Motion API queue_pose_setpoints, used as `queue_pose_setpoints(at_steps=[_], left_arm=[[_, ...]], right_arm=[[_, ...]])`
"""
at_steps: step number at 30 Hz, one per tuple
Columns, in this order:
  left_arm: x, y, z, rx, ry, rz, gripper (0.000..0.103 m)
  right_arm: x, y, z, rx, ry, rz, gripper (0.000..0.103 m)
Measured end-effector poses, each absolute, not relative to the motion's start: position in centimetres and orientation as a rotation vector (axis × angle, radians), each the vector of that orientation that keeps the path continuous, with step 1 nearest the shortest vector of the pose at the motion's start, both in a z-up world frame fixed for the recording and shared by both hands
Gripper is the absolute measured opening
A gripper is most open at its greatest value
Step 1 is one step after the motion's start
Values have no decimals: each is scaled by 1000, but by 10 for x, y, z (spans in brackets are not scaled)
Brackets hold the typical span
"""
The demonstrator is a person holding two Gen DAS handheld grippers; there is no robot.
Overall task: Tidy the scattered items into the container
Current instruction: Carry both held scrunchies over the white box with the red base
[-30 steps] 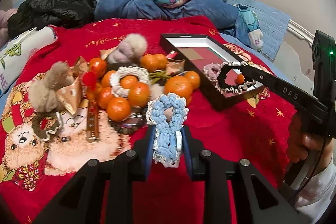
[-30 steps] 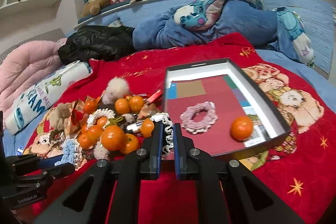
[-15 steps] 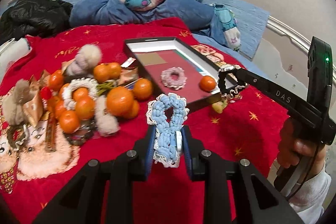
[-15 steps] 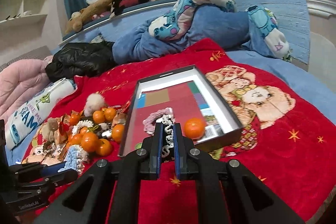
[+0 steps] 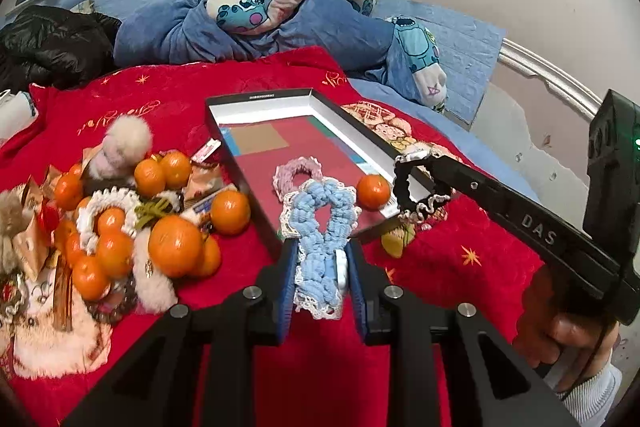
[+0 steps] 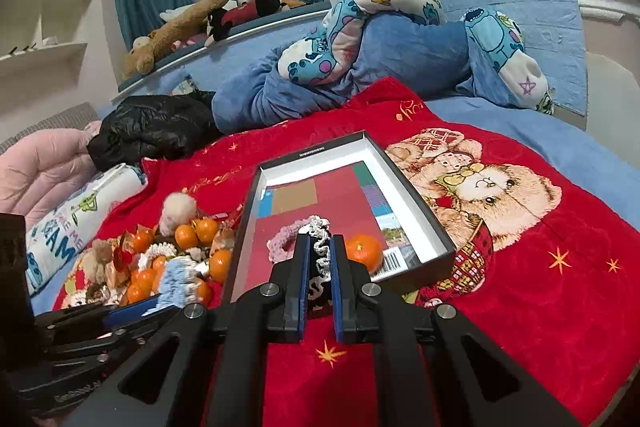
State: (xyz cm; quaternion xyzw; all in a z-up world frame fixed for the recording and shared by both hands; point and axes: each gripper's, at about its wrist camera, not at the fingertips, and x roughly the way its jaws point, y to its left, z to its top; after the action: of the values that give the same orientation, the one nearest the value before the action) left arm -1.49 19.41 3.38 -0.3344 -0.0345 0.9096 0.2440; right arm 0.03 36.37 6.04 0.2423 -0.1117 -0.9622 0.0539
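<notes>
Scrunchies are on the move: the left tool [image 5: 322, 267] is clamped on the blue scrunchie [image 5: 320, 223], its blue pads squeezing the crochet loop, which sticks up ahead of the fingertips. A second ago that loop hung over the red blanket [image 5: 432, 267] beside the tangerine pile [image 5: 176, 247]; now it sits just short of the black box [image 5: 296, 95], at its near edge, and the pile has slid off to the tool's left. The right tool [image 6: 320, 259] is pinched fully shut on the black scrunchie [image 6: 320, 247] with its white lace trim. It was over the box's near-left corner a second ago; now the scrunchie hangs at the box's near right rim, seen from the left wrist. Ahead of both tools, inside the box, lie the pink scrunchie [image 5: 298, 169] and one tangerine [image 5: 373, 191], unmoved. A hand [image 5: 560, 331] grips the right tool's handle at lower right.
</notes>
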Motion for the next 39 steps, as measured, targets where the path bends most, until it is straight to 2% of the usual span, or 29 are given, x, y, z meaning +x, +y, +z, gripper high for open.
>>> queue_pose_setpoints(at_steps=[11,19,24,39], left_arm=[[-76,218,36,-950,-63,2472,25],[-170,232,34,-1063,-93,2475,25],[-221,242,12,-1154,-143,2430,25],[-239,247,-15,-1210,-112,2457,25]], right_arm=[[-47,368,82,707,-374,-2890,10],[-123,365,80,827,-346,-2856,10],[-162,371,61,954,-376,-2838,10],[-189,375,43,1003,-444,-2835,11]])
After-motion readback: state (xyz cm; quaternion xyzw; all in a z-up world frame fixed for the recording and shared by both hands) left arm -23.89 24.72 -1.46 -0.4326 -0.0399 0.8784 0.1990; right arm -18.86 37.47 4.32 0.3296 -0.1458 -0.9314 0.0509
